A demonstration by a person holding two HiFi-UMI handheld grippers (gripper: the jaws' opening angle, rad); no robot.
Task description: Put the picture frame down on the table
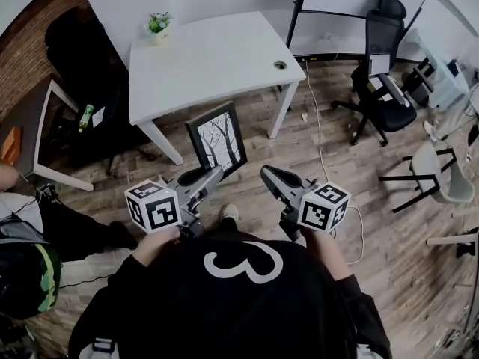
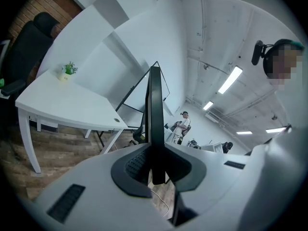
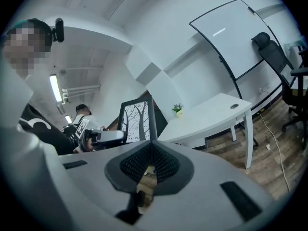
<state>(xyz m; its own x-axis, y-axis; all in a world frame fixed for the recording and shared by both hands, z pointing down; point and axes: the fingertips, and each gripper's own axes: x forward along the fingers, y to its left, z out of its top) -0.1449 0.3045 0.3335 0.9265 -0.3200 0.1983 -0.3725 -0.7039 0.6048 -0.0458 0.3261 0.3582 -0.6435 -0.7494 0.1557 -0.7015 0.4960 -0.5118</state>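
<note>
while the head view shows the picture frame [image 1: 218, 138] face-on w/ its tree print, the left gripper view shows only its thin black edge, clamped between the 2 jaws of the left gripper [image 2: 155, 170]. only the right gripper view shows the right gripper [image 3: 151, 146] pinched closed on nothing, just right of the frame. frame hangs over the floor, near side of the white table [image 1: 209, 58], not on it. long axis runs up, top leaning far, print facing near.

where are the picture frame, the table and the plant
picture frame [image 1: 218, 137]: head view, middle of the tree print
table [image 1: 213, 58]: head view, bare white top
plant [image 1: 159, 22]: head view, green leaves
</note>
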